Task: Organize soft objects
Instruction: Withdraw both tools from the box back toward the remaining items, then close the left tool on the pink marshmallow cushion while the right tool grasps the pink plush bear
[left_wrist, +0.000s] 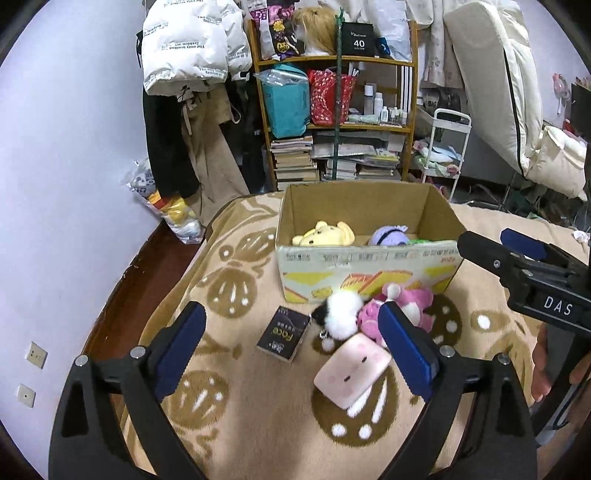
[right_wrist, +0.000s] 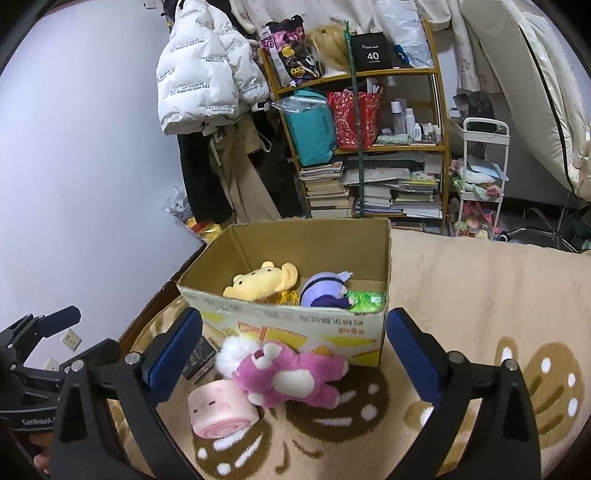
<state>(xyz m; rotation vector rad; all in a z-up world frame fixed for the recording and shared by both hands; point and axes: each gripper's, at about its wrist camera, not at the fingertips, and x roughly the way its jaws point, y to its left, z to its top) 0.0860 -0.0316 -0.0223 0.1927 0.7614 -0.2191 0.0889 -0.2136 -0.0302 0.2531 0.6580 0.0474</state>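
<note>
An open cardboard box stands on the patterned blanket. Inside lie a yellow plush, a purple plush and something green. In front of the box lie a pink-purple bear, a white fluffy pompom toy and a pale pink roll-shaped plush. My left gripper is open and empty above the blanket, near these toys. My right gripper is open and empty, with the bear between its fingers' lines of sight.
A small black box lies left of the toys. A wooden shelf with books and bags, hanging coats and a white cart stand behind the bed. The bed's wooden edge runs along the left.
</note>
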